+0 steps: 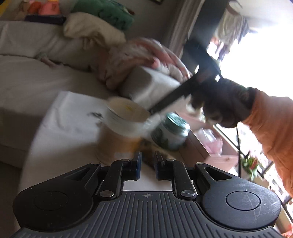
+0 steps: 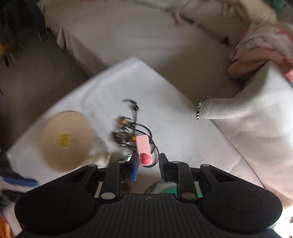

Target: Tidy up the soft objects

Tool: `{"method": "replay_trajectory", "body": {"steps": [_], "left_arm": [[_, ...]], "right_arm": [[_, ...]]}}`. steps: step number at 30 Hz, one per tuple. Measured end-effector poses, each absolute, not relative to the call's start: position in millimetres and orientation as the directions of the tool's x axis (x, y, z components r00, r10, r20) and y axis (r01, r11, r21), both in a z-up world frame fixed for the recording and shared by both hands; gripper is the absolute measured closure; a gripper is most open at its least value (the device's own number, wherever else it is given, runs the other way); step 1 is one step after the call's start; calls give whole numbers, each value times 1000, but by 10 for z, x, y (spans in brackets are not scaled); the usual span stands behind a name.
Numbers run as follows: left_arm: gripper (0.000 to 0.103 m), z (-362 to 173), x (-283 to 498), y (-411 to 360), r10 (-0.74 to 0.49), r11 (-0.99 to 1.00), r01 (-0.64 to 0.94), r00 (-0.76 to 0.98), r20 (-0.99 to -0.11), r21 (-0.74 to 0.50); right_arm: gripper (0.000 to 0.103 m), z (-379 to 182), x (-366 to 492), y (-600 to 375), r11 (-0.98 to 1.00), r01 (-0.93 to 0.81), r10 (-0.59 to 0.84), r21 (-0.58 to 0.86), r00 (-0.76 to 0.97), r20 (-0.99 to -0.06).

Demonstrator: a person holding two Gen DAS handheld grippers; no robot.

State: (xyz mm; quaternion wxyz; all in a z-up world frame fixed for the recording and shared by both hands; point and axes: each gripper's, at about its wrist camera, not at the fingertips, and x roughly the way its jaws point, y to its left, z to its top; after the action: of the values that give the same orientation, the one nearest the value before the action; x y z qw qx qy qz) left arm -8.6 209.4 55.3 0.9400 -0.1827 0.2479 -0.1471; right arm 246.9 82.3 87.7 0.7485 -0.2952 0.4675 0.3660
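Observation:
A pink-and-white patterned blanket (image 1: 146,55) (image 2: 265,42) is bunched on the grey sofa's arm (image 1: 152,82). Behind it lie a cream blanket (image 1: 91,29) and a green cushion (image 1: 109,12). My left gripper (image 1: 148,157) is shut with nothing in it, low over the white table (image 1: 69,117). My right gripper (image 2: 148,159) points down at the table, jaws apart. A pink tag (image 2: 143,146) on a bunch of keys lies just ahead of its tips; neither pad touches it. Both views are motion-blurred.
A jar with a cream lid (image 2: 64,139) (image 1: 126,111) stands on the table beside the keys, and a green-lidded jar (image 1: 174,131) sits near it. A gloved hand (image 1: 219,106) in an orange sleeve holds the right tool. A bright window is at right.

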Motion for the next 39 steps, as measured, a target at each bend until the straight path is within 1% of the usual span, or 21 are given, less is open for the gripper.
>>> {"method": "replay_trajectory", "body": {"steps": [2, 6, 9, 14, 18, 20, 22, 25, 27, 30, 33, 37, 39], "left_arm": [[87, 512, -88, 2288, -366, 874, 172, 849, -381, -455], [87, 447, -113, 2639, -344, 845, 128, 873, -345, -520], [87, 415, -132, 2792, -315, 841, 101, 890, -329, -531], [87, 329, -129, 2943, -301, 819, 70, 897, -323, -569], [87, 316, -156, 2921, -313, 821, 73, 887, -339, -566], [87, 347, -173, 2894, -319, 824, 86, 886, -335, -559], [87, 370, -147, 2835, -330, 827, 100, 883, -335, -553], [87, 388, -112, 2696, -353, 833, 120, 867, -352, -540], [87, 403, -77, 2558, -371, 841, 134, 849, -377, -525], [87, 415, 9, 2300, -360, 871, 117, 813, -458, -477], [87, 413, 101, 2055, -346, 895, 105, 779, -524, -434], [87, 412, 148, 1831, -319, 917, 93, 756, -572, -388], [87, 413, 152, 1783, -307, 921, 80, 749, -586, -381]], "right_arm": [[80, 769, 2561, 937, 549, -830, 244, -99, 272, -931], [80, 587, 2620, 1104, 454, -887, 209, -82, 196, -958], [80, 489, 2616, 1171, 360, -928, 186, -95, 171, -967], [80, 428, 2628, 1209, 258, -962, 205, -87, 142, -969], [80, 442, 2703, 1179, 297, -954, 216, -37, 105, -971], [83, 477, 2671, 1126, 341, -938, 188, -67, 138, -972], [83, 593, 2620, 1012, 395, -915, 196, -78, 167, -966], [83, 929, 2524, 694, 510, -858, 265, -58, 221, -939], [83, 1146, 2378, 452, 553, -833, 338, -11, 237, -911], [83, 1357, 2031, 124, 556, -827, 442, 84, 209, -872], [83, 1279, 1676, -85, 522, -836, 483, 168, 128, -866], [83, 889, 1272, -273, 497, -834, 458, 239, 18, -889], [83, 731, 1141, -313, 498, -832, 435, 246, -6, -901]]}}
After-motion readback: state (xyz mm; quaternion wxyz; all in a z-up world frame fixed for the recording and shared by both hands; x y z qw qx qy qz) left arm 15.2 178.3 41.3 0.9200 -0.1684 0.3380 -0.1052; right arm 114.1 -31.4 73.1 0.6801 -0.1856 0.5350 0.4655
